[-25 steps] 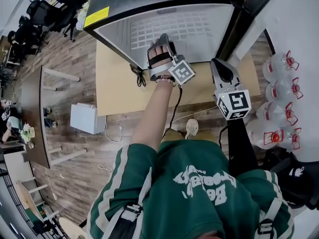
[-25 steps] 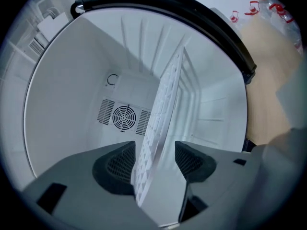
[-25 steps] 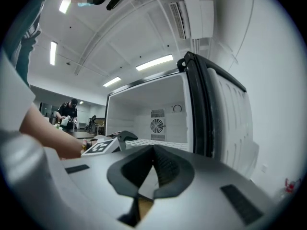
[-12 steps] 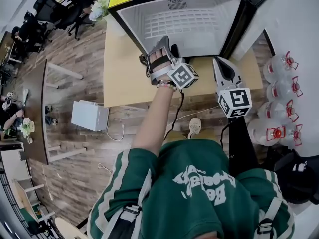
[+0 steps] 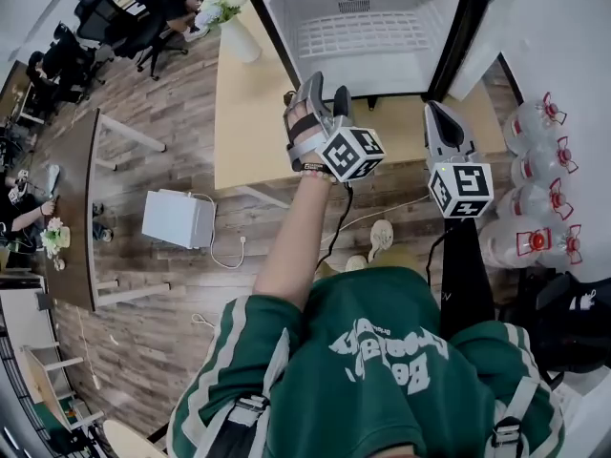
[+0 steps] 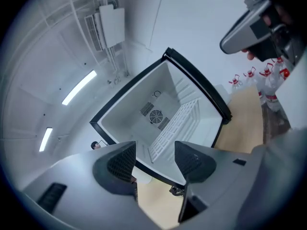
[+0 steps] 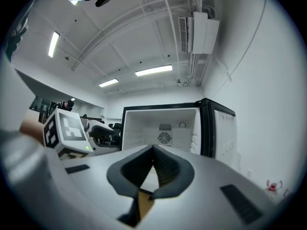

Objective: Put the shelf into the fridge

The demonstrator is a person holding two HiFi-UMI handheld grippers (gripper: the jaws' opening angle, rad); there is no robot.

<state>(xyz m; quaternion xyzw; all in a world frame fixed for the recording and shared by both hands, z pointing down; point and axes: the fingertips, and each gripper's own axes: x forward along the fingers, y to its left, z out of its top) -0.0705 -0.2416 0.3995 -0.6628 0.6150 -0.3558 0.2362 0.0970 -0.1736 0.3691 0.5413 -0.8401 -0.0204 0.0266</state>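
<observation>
The black fridge [image 5: 274, 41] stands open on a low wooden platform [image 5: 243, 122], its white inside facing me. A white wire shelf [image 5: 355, 32] sits inside it, across the back of the cavity; the left gripper view shows the shelf [image 6: 175, 124] below the fan. My left gripper [image 5: 325, 93] hovers in front of the fridge mouth, open and with nothing between its fingers. To its right my right gripper [image 5: 440, 114] is shut and empty. Both are outside the fridge.
The fridge door [image 5: 485, 12] hangs open at the right. Several large water bottles [image 5: 540, 184] stand on the floor at the right. A vase of flowers [image 5: 232, 22] sits on the platform's far left corner. A white box [image 5: 177, 219] with a cable lies on the wooden floor.
Both grippers and my view have drawn back from the fridge. The left gripper, at the fridge opening a second ago, now hangs over the platform in front of it.
</observation>
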